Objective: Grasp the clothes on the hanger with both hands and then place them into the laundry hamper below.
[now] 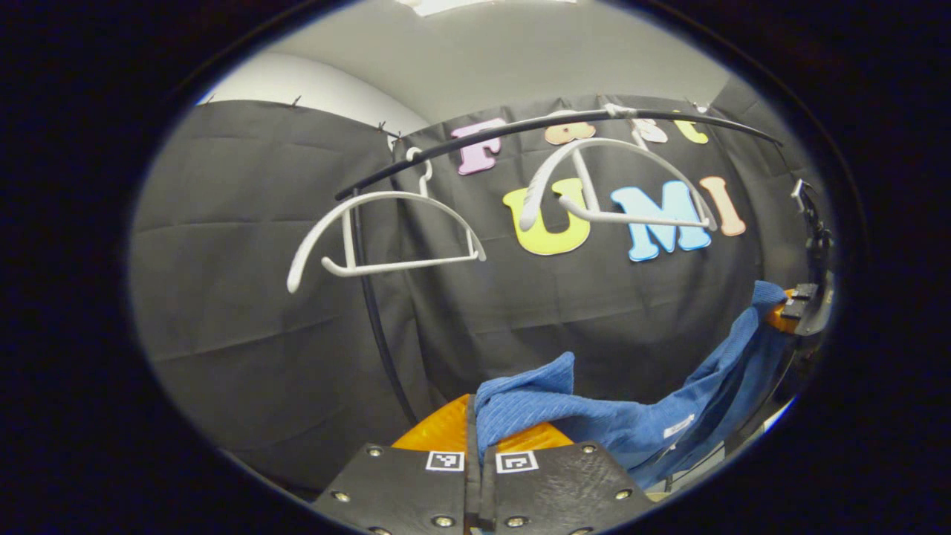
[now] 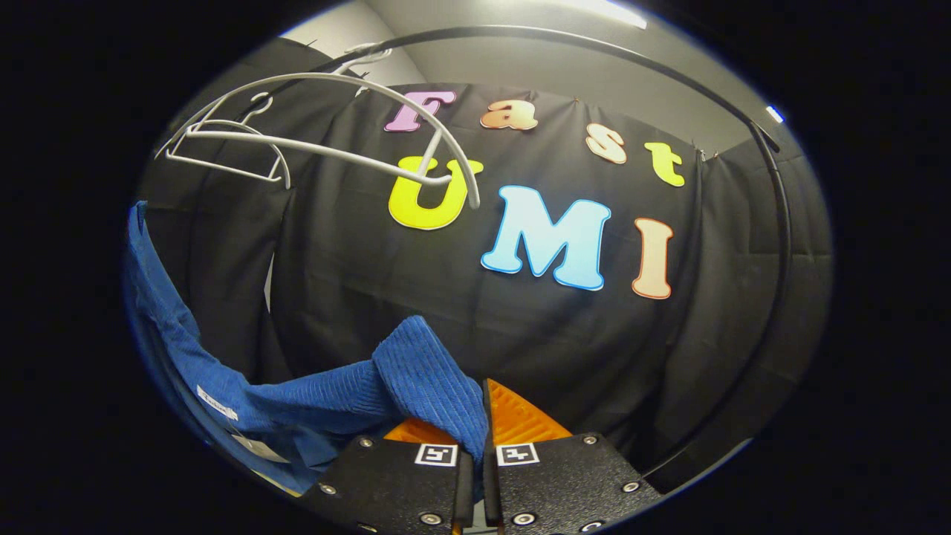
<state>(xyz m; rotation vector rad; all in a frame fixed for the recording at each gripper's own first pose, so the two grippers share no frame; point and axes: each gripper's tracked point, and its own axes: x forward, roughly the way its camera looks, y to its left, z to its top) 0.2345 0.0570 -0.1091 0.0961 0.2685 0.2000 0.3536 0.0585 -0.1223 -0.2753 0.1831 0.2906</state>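
A blue knit garment (image 1: 594, 416) hangs stretched between my two grippers, off the hangers. My left gripper (image 1: 475, 427) is shut on one end of it, the cloth bunching up just past the fingers. At the right edge of the left gripper view the other gripper (image 1: 806, 305) holds the far end. In the right gripper view my right gripper (image 2: 483, 416) is shut on a fold of the blue garment (image 2: 356, 394), which trails off to the left. Two white hangers (image 1: 386, 230) (image 1: 617, 186) hang bare on the black rail (image 1: 557, 126).
The black rail's curved upright (image 2: 776, 223) runs down the right side of the right gripper view. The same white hangers (image 2: 312, 141) sit up left there. A black cloth wall closes off the back.
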